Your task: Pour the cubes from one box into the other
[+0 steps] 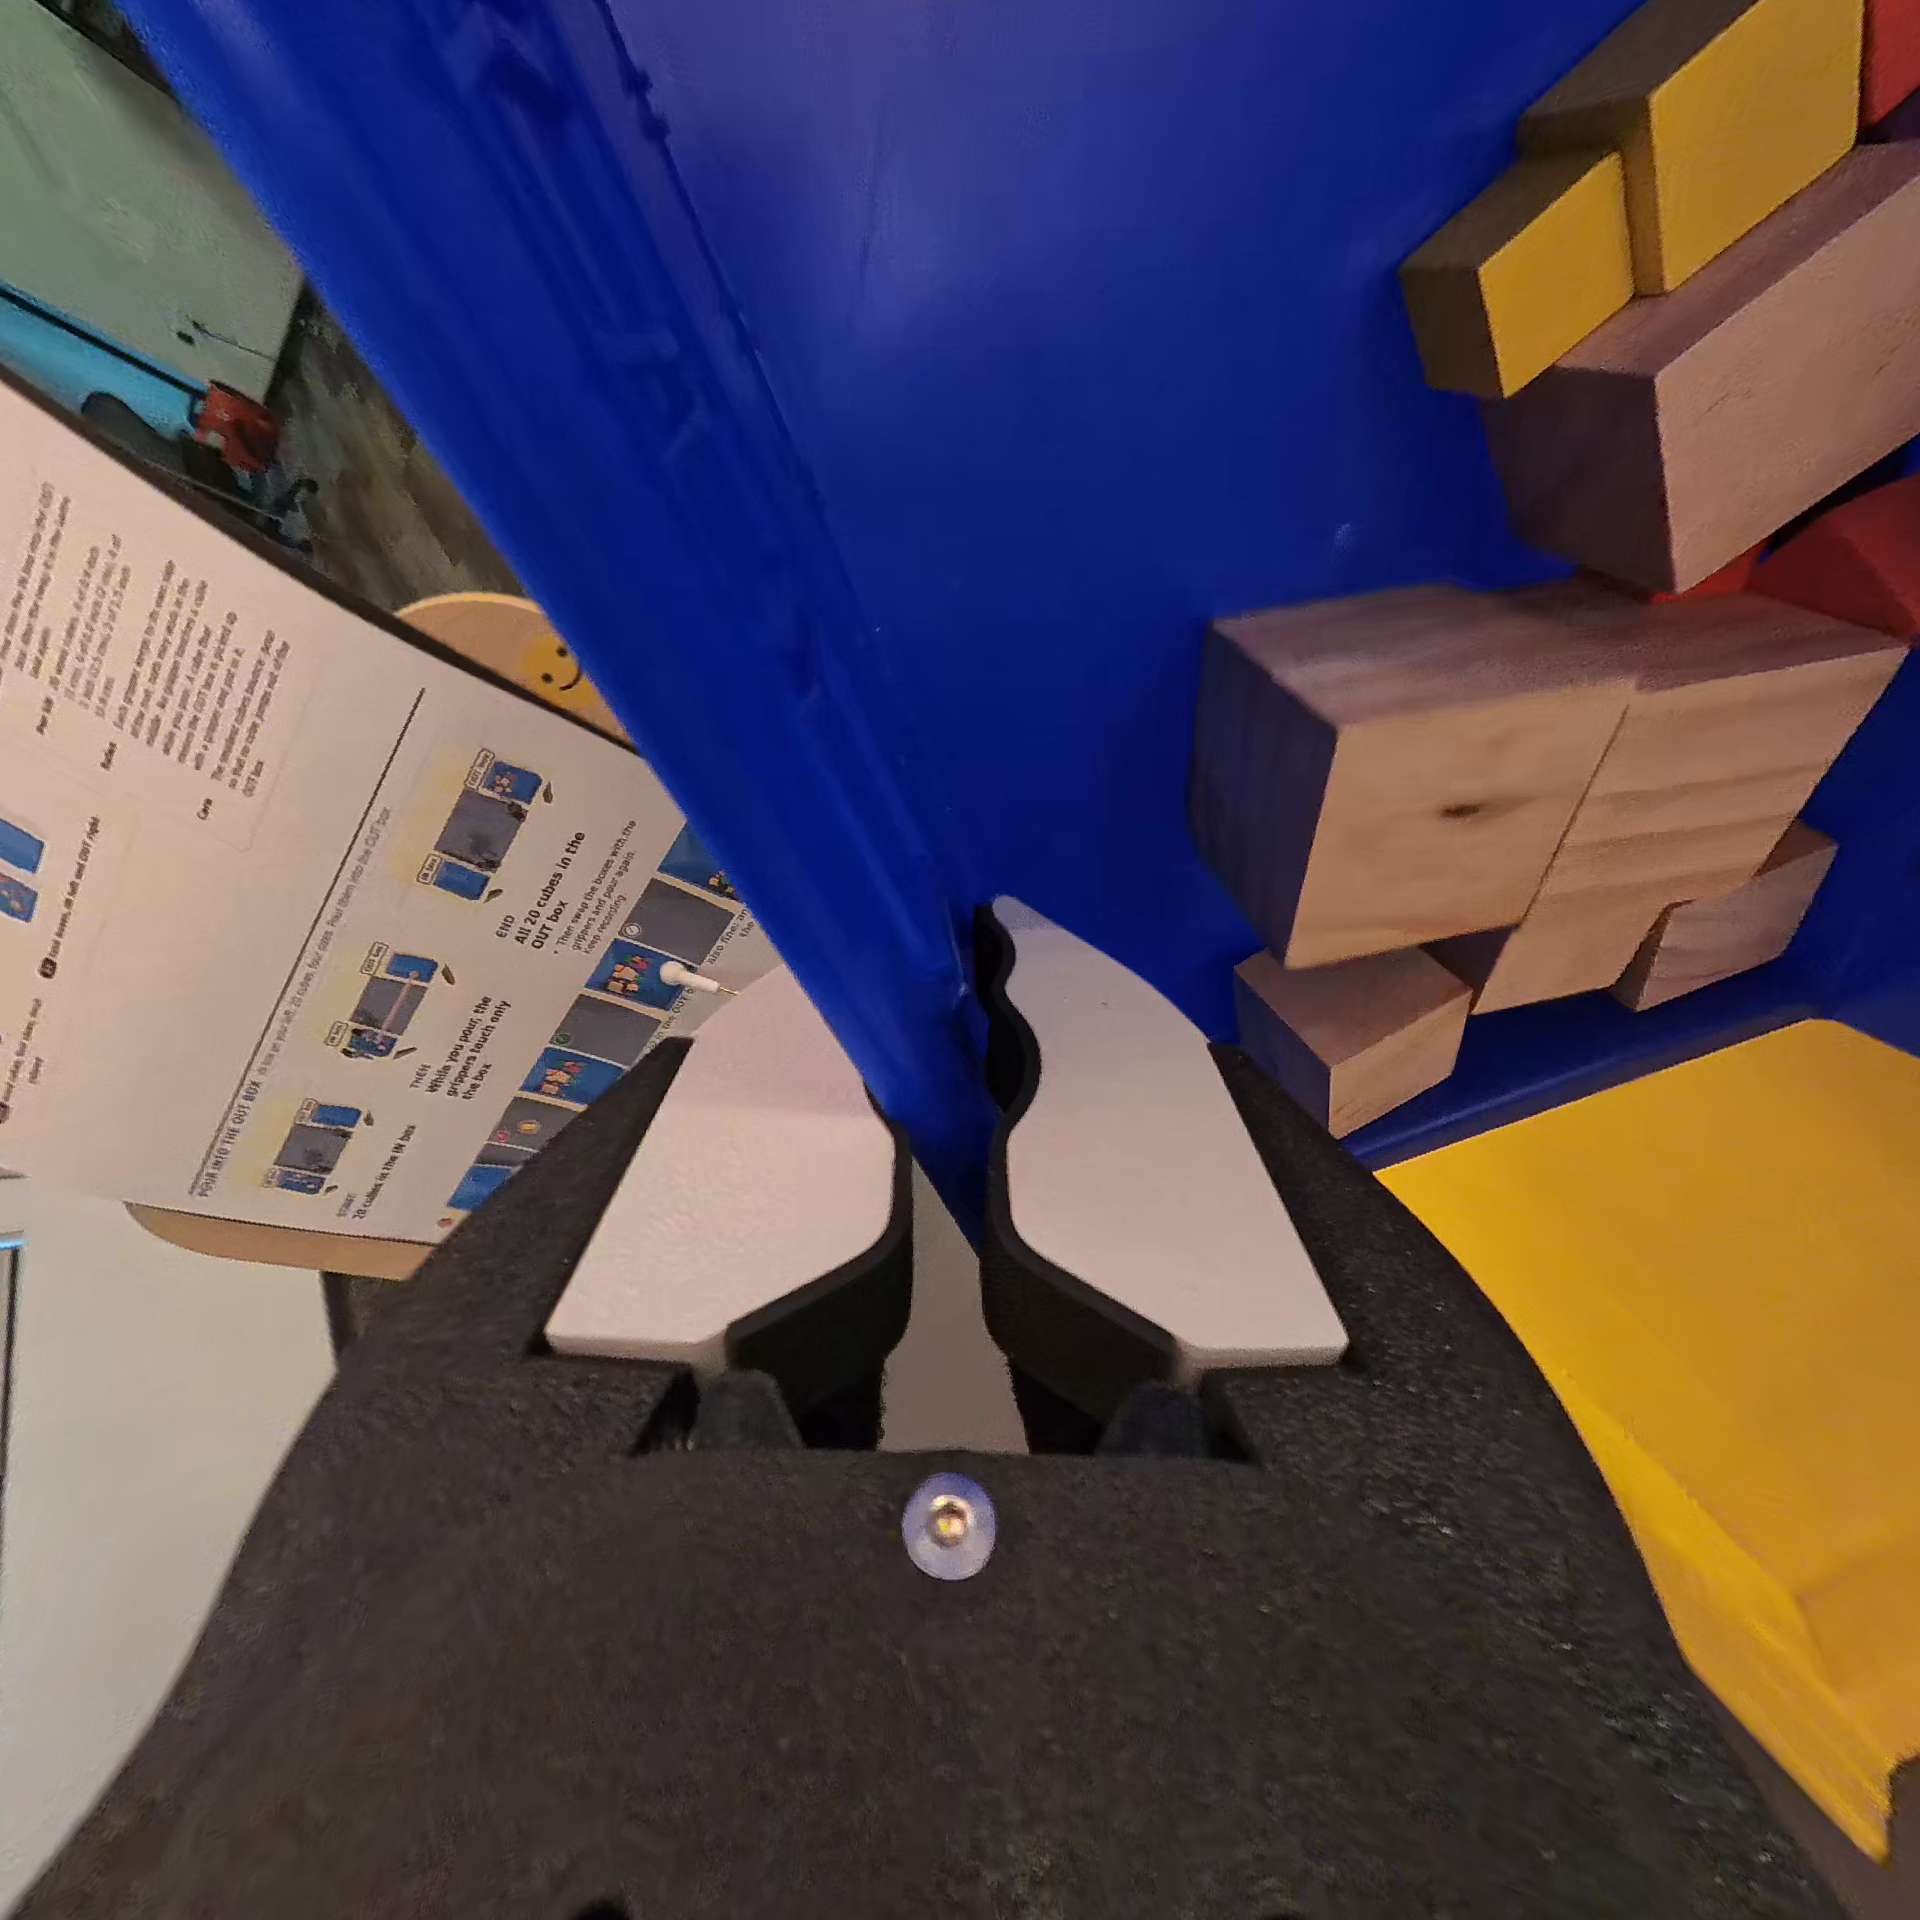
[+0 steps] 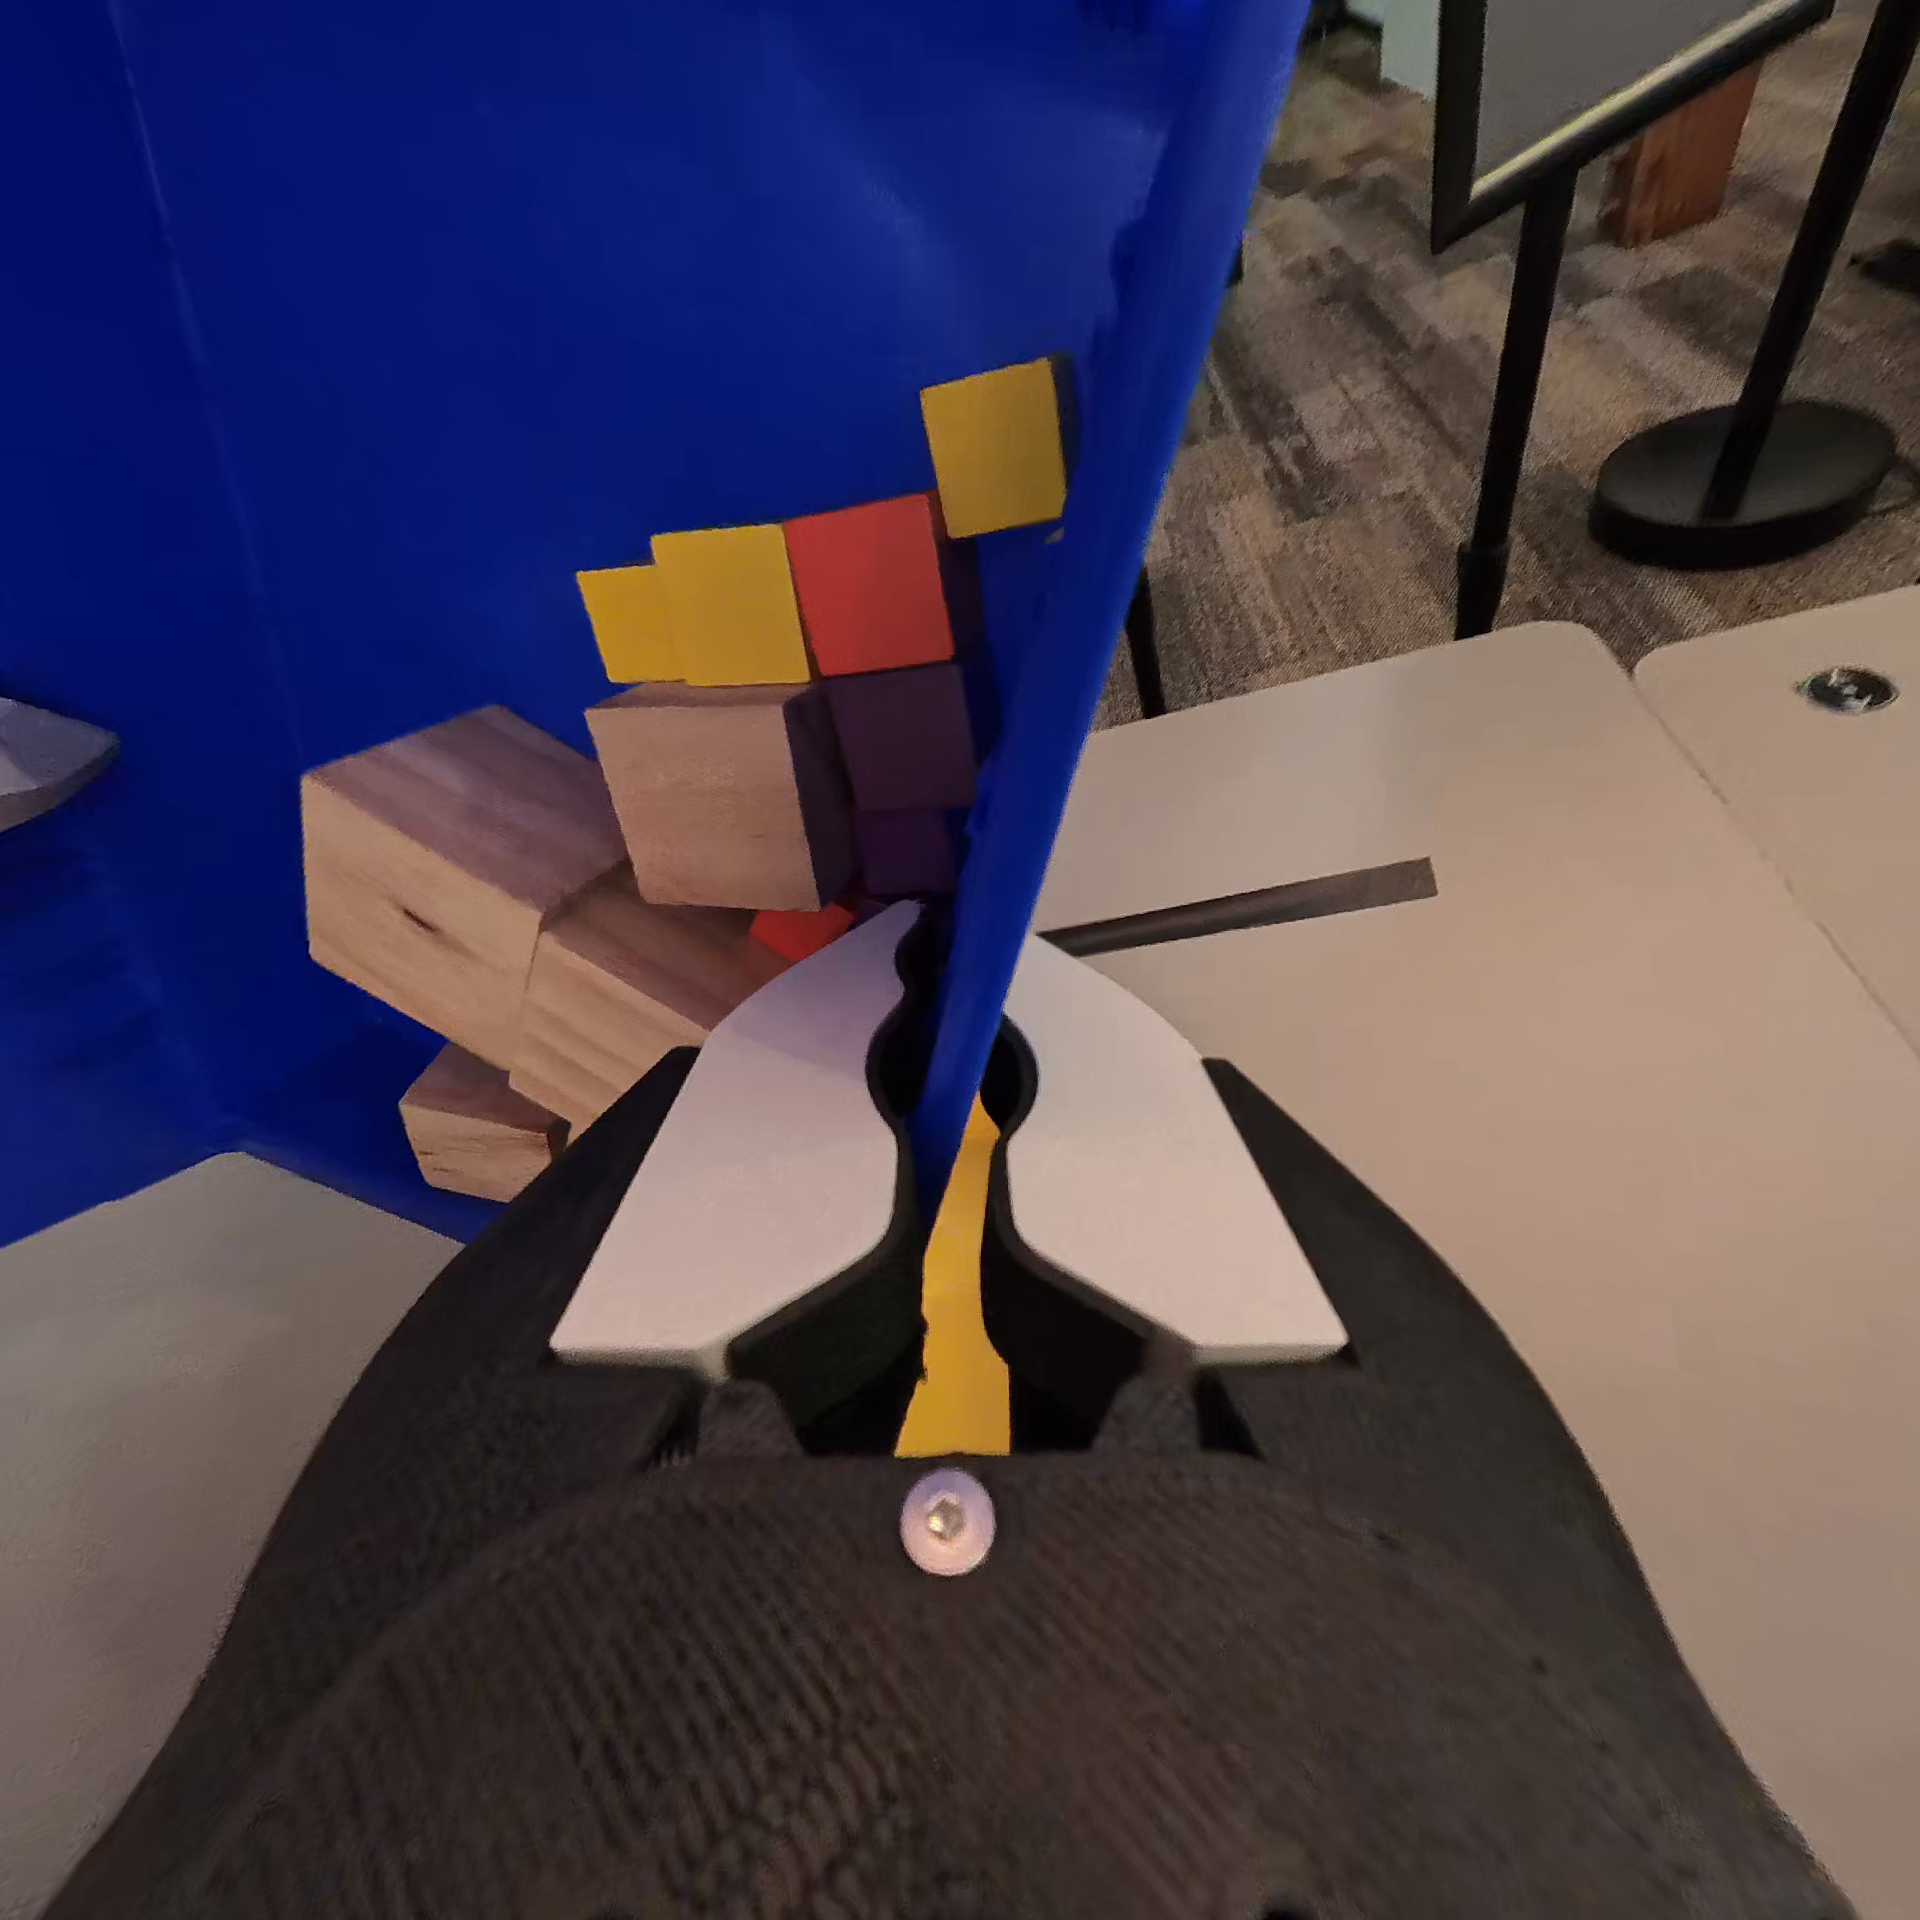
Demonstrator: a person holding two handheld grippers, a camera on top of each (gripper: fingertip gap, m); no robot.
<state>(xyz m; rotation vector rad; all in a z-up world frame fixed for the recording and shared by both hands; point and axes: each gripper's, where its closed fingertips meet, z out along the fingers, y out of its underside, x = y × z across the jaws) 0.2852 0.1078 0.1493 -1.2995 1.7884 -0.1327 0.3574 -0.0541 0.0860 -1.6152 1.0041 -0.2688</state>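
In the left wrist view, an instruction sheet (image 1: 260,883) with small pictures lies tilted at the far left on a wooden board (image 1: 478,634), beside a yellow smiley sticker (image 1: 556,665). Right of it, the left tool (image 1: 951,997) is closed on the wall of the blue box (image 1: 831,416): its 2 white fingers (image 1: 1122,1143) pinch the thin blue edge between their black pads, 1 finger outside the box and 1 inside. The box is lifted and tipped, so its inner floor fills the upper middle of the view. Farther right, the cubes (image 1: 1507,769) are heaped together inside the box: bare wooden ones in the middle and below, 2 yellow-faced cubes (image 1: 1652,177) above them, and a red cube (image 1: 1839,582) wedged behind the wood. At the lower right, a large yellow cube (image 1: 1662,1403) sits close to the camera, just beside the tool's body.

In the right wrist view, the blue box (image 2: 520,312) fills the left half, with the tip of the other tool's finger showing at the far left edge. The cubes (image 2: 468,883) are piled against the side wall: wooden ones low, yellow cubes (image 2: 727,603) and a red cube (image 2: 868,582) above, dark purple ones (image 2: 904,738) next to the wall. The right tool (image 2: 961,977) clamps that side wall, which runs down between its white fingers (image 2: 1122,1143); a strip of yellow shows in the gap behind the wall. To the right lies the pale counter (image 2: 1455,1039), and beyond it patterned carpet (image 2: 1351,416) and a black stand base (image 2: 1745,478).
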